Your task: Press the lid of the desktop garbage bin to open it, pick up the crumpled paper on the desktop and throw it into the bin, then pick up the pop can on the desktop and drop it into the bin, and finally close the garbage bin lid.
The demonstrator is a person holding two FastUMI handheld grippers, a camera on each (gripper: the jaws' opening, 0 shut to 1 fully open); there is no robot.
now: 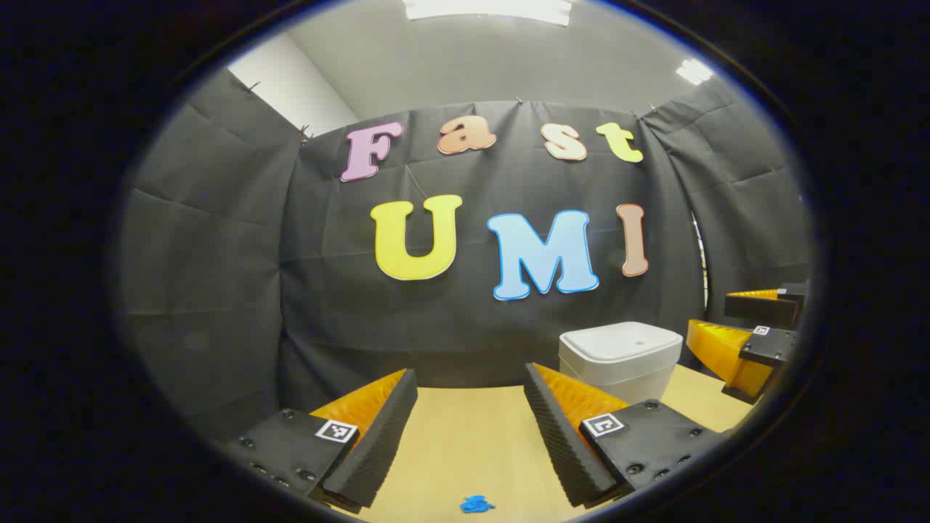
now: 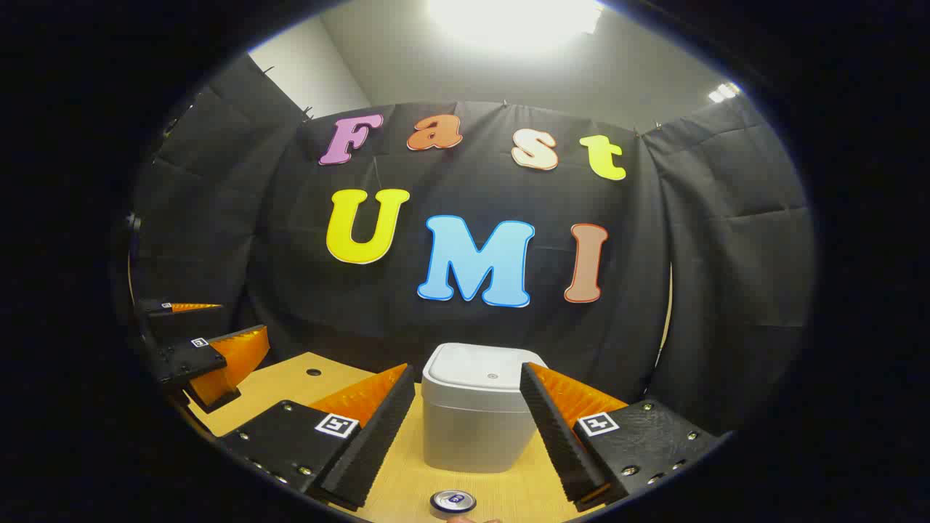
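Note:
The white desktop bin [image 1: 621, 359] stands on the wooden table with its lid [image 2: 479, 370] down. In the right gripper view the bin [image 2: 472, 428] is straight ahead, just beyond the fingers of my open right gripper [image 2: 465, 436]. The top of a pop can [image 2: 452, 501] shows upright at the bottom edge, in front of the bin. My left gripper [image 1: 472, 436] is open over bare table, with the bin ahead to its right. A small blue crumpled piece [image 1: 476, 503] lies below its fingers. Nothing is held by either gripper.
The light wooden table [image 1: 697, 399] ends at the black cloth wall behind the bin. A small round hole [image 2: 313, 372] sits in the tabletop to the left. The right gripper [image 1: 716, 316] hovers right of the bin, and the left gripper [image 2: 243, 319] is at the table's left.

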